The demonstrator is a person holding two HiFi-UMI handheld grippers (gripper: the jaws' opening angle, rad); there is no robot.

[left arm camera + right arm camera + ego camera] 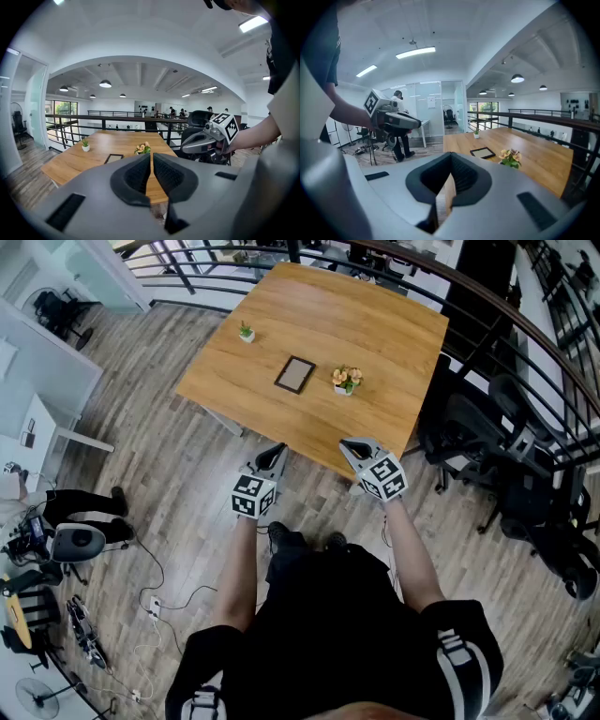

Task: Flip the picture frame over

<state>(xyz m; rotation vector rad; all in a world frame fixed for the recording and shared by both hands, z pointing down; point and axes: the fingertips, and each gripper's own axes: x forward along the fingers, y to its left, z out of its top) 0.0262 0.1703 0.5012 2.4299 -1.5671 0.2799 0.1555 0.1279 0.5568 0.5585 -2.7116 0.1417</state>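
A dark-rimmed picture frame [295, 374] lies flat near the middle of the wooden table [375, 324]. It also shows in the left gripper view [114, 158] and the right gripper view [482, 152]. Both grippers hang in the air short of the table's near edge, well back from the frame. My left gripper [277, 452] [152, 159] is shut with nothing between its pads. My right gripper [348, 445] [451, 165] is shut and empty too. Each gripper shows in the other's view, the right gripper [188, 146] and the left gripper [414, 123].
A small pot of flowers [346, 381] stands just right of the frame, and a little green plant [246, 332] sits near the table's left edge. Black office chairs [487, 427] crowd the right side. A dark railing [525, 324] curves behind the table. Cables lie on the wooden floor [159, 601].
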